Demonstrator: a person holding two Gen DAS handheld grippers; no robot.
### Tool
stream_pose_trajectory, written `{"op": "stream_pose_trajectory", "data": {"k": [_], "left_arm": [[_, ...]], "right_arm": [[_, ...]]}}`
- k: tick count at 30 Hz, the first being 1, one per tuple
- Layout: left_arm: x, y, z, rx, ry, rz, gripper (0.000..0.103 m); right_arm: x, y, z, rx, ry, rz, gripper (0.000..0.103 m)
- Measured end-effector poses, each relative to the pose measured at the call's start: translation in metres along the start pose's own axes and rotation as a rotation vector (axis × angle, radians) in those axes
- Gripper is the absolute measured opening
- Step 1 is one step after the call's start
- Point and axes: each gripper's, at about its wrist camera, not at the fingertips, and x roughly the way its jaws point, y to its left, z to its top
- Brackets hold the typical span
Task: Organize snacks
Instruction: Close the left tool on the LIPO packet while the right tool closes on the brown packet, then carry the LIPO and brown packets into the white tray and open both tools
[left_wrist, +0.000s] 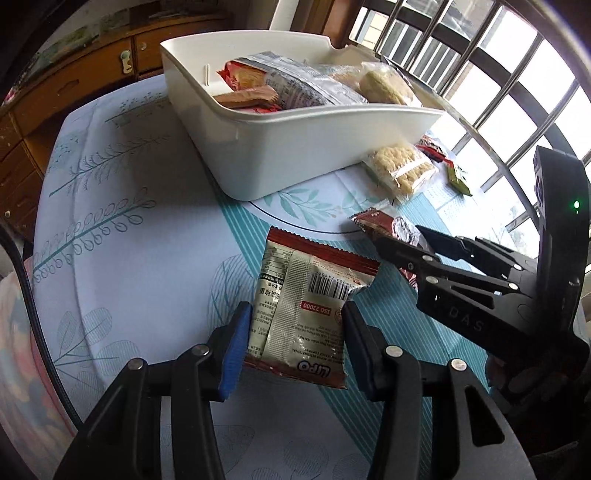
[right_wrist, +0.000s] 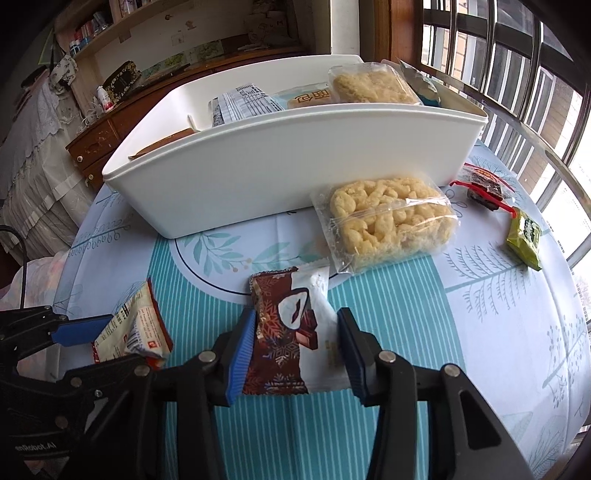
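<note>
Each tool gripped a snack: left tool (left_wrist: 295, 343) the beige red-edged foil packet (left_wrist: 306, 310), right tool (right_wrist: 297, 354) the brown-and-white chocolate wrapper (right_wrist: 288, 332); next, likely lifting both toward the white plastic bin (right_wrist: 280, 162) at twelve o'clock.

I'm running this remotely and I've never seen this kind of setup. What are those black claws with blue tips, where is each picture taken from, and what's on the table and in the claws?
No robot arm here: a person holds a two-finger gripper in each hand, and each carries a fisheye camera looking out along its fingers.

The left wrist view shows the left gripper with its blue pads either side of a red-and-cream snack packet, which seems held.

The right wrist view shows the right gripper around a brown-and-white chocolate snack pack.

Each gripper also appears at the edge of the other's picture.

On the leaf-print tablecloth stands a white bin, already holding several snacks. Beside it lie a clear bag of puffed rice cake, a small dark candy and a green packet.
</note>
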Motion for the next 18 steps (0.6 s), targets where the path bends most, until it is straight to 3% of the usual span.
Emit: {"op": "stream_pose_trajectory", "data": {"k": [7, 18], "left_arm": [[-0.032, 0.012, 0.0, -0.064, -0.08, -0.044, 0.048], [-0.079, 0.007, 0.027, -0.134, -0.21, -0.029, 0.048]], "right_arm": [[-0.015, 0.02, 0.002, 0.009, -0.02, 0.067, 0.045], [-0.05, 0.044, 0.023, -0.056, -0.085, 0.162, 0.044]]}}
